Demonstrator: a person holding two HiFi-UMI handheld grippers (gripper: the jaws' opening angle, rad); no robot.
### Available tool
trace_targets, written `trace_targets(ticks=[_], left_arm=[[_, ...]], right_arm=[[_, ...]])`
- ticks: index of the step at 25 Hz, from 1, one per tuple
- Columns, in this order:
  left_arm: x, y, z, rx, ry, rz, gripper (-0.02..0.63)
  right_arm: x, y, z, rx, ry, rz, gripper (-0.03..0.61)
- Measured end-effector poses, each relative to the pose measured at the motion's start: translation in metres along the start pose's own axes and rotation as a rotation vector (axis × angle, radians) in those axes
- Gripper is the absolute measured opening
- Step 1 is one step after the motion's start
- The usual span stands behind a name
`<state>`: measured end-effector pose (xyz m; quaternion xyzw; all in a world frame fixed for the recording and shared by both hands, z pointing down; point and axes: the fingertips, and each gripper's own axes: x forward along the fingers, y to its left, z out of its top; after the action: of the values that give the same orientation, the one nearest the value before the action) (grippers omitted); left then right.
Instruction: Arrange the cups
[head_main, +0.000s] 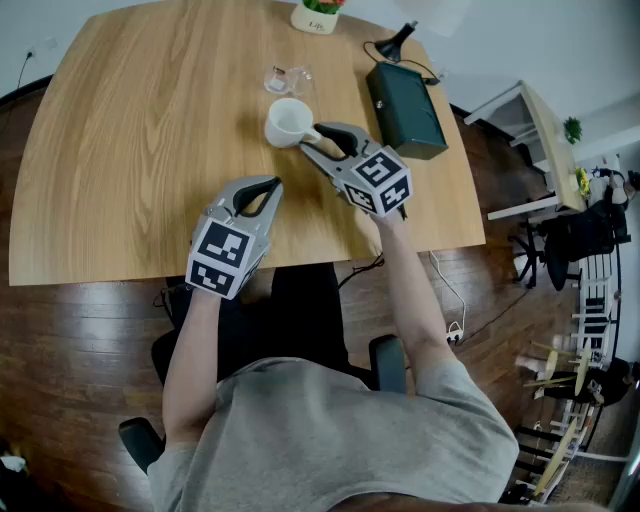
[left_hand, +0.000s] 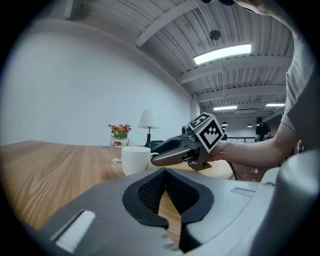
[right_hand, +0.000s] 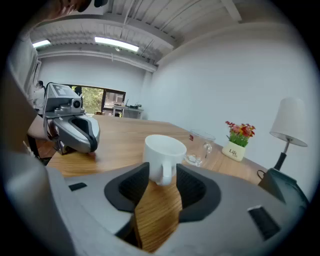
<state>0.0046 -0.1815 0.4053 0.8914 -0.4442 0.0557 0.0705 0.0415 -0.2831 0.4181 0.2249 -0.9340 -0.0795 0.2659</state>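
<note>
Two hand-held grippers work over a light wooden table (head_main: 140, 150), and the landmark is the white ceramic cup (head_main: 288, 122), which stands upright on the table towards its far side. The cup's handle points straight back at the right gripper (head_main: 322, 140), the nearer tool. The handle lies between that gripper's jaws, which stand partly apart with a gap visible on each side, so it appears to be bracketed but not yet pinched. A short closing movement should secure it. The left gripper (head_main: 262, 192) hovers nearer the person than the cup, its jaw tips together and nothing between them. A clear glass cup (head_main: 288, 78) stands just beyond the white cup. A dark green box (head_main: 405, 108) lies to the cup's right.
</note>
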Motion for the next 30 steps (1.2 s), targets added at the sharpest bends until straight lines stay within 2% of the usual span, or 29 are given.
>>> trace_targets(ticks=[3,7,14,19,22,25,28,30], left_arm=[[0.0,-0.001,-0.002,-0.004,0.003,0.0,0.011],[-0.001,-0.001,-0.001,-0.005,0.003,0.001,0.01],[0.0,0.002,-0.008,0.003,0.012,-0.002,0.011],[-0.002,0.002,-0.008,0.002,0.011,0.004,0.011],[-0.002,0.001,-0.006,0.002,0.01,0.004,0.01],[-0.001,0.001,-0.005,0.003,0.007,0.004,0.009],[-0.001,0.0,-0.006,0.003,0.009,0.003,0.009],[-0.001,0.0,-0.006,0.003,0.011,0.002,0.009]], right_arm=[[0.005,0.002,-0.003,-0.023,0.021,0.02,0.124],[0.004,-0.002,-0.003,-0.017,0.033,0.002,0.086],[-0.012,-0.01,-0.005,0.129,-0.047,-0.028,0.071],[-0.046,-0.044,-0.003,0.249,-0.137,-0.086,0.07],[-0.087,-0.089,0.008,0.272,-0.197,-0.185,0.071],[-0.132,-0.158,0.01,0.287,-0.217,-0.333,0.071],[-0.165,-0.232,-0.013,0.334,-0.164,-0.476,0.071],[-0.175,-0.27,-0.038,0.37,-0.096,-0.536,0.071]])
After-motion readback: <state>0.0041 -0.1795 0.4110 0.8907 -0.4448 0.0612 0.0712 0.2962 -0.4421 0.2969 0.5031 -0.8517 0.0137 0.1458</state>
